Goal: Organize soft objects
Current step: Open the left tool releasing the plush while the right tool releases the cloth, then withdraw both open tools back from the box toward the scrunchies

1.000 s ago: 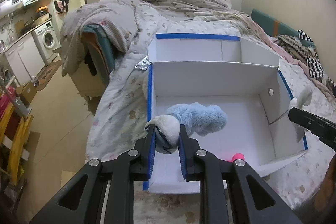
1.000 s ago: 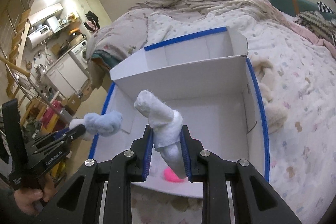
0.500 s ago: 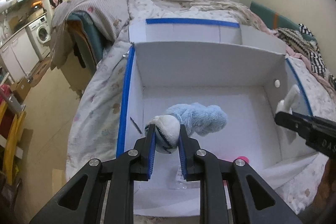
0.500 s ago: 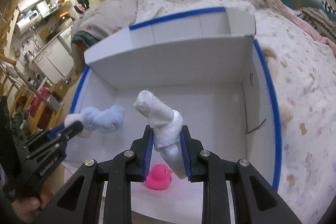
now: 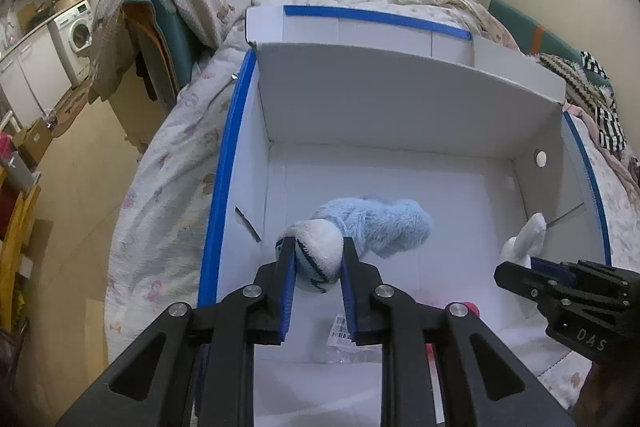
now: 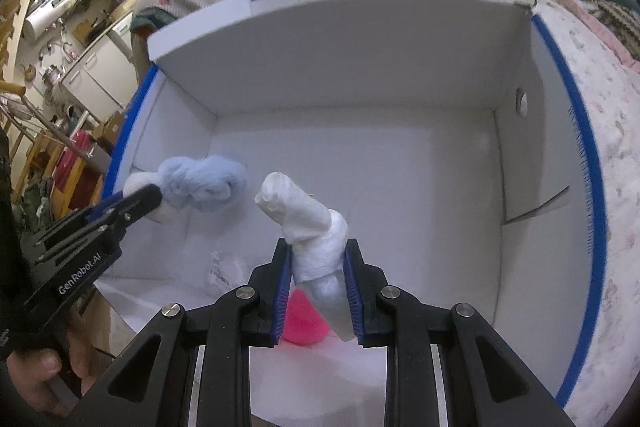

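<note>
Holding a fluffy blue-and-white plush toy [image 5: 360,227], left gripper [image 5: 318,267] hangs over the white blue-edged cardboard box [image 5: 400,99] on the bed [image 5: 168,179]. Right gripper [image 6: 318,267] clamps a white plush toy [image 6: 308,219] inside the box, above a pink rubber duck [image 6: 302,323] and a barcoded plastic wrapper [image 5: 344,337]. "GenRobot.AI" printed on left gripper.

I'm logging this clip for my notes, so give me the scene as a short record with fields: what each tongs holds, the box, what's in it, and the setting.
left tongs: shut on the blue and white plush toy, held over the box
right tongs: shut on the white plush toy, also over the box
box: white cardboard, blue-taped edges, open top
inside box: pink rubber duck on the floor, partly hidden by the right tongs
setting: box sits on a bed with a patterned quilt
</note>
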Demonstrator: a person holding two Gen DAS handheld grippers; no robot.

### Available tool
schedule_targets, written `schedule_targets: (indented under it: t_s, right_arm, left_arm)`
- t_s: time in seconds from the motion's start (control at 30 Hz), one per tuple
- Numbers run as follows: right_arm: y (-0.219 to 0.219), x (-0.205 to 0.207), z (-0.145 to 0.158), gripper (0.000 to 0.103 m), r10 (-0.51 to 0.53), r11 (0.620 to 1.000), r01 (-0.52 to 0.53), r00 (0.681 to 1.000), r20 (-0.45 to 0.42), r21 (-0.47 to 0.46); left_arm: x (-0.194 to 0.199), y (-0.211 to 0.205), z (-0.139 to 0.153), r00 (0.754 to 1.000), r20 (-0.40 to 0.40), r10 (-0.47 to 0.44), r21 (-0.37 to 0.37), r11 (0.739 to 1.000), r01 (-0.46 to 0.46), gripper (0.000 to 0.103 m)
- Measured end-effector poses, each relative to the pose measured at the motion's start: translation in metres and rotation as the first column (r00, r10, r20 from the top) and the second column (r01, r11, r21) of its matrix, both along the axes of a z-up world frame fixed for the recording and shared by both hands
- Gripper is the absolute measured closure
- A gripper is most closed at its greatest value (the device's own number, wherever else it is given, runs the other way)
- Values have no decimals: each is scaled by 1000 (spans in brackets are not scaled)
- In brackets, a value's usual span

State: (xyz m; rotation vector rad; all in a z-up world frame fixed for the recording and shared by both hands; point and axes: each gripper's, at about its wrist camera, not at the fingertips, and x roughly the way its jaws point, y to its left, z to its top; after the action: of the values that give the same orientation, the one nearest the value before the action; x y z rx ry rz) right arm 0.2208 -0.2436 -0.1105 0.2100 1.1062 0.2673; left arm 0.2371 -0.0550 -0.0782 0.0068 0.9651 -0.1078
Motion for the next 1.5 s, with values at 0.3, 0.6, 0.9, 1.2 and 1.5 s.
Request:
schedule_targets:
  t_s: [0.3, 0.6, 0.9, 1.2, 1.5]
  right_arm:
    - [-2, 4, -9, 75, -30, 1000, 30, 999, -43, 3]
    - [-6, 6, -9, 75, -40, 999, 41, 998, -41, 36]
    - [-4, 2, -4, 16, -35, 997, 36, 999, -19, 75]
    - [4, -6, 7, 0, -29, 996, 24, 998, 56, 85]
    - [-3, -35, 11, 0, -85, 996, 87, 989, 124, -10]
  left_arm:
    - [-1, -6, -4, 1000, -23, -18, 7, 1000, 18, 84]
    - [-4, -9, -3, 1000, -19, -18, 27, 999, 18, 50]
    - [-14, -8, 17, 1000, 6, -6, 13, 1000, 6, 38]
    - [-31, -6, 29, 991, 134, -11, 99, 995, -2, 27]
    - [-38, 4, 37, 988, 156, -15, 57, 998, 6, 27]
